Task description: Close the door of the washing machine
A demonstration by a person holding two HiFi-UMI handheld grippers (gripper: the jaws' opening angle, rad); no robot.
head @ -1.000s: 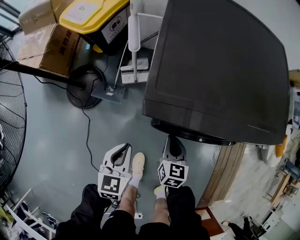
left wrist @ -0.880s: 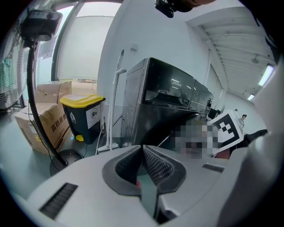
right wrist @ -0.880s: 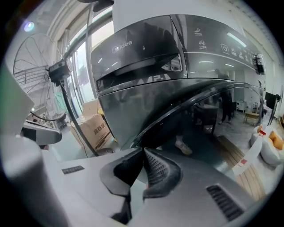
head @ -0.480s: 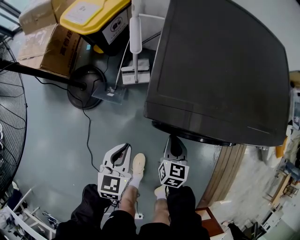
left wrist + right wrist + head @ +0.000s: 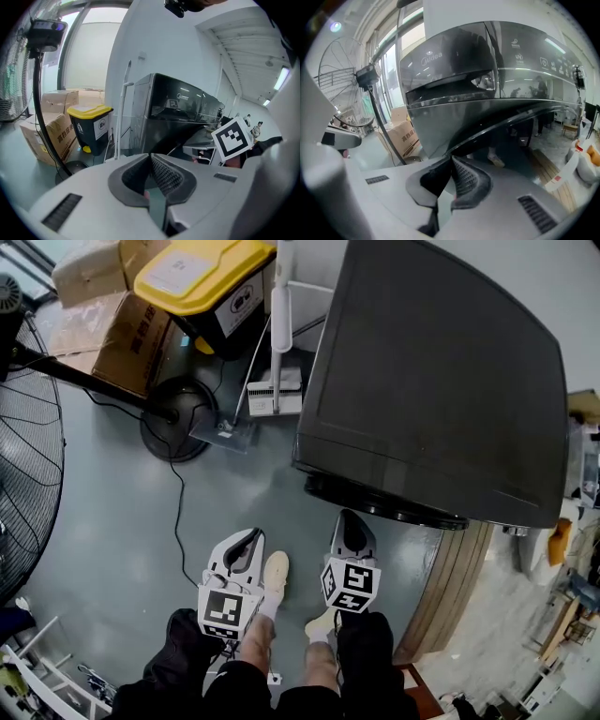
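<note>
Facing the right claw point(image 5: 348, 519), the door point(image 5: 386, 506) sits just ahead.

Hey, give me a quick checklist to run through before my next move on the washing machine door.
1. Left claw empty: ok, jaws together with nothing between them.
2. Right claw empty: ok, shut on nothing.
3. Right claw in contact with the door: not ok, it hangs just short of the rim.
4. Door fully shut and latched: cannot tell, only its curved rim shows from above.
5. Cord out of the way: ok, it lies on the floor to the left of both claws, away from the door.
</note>
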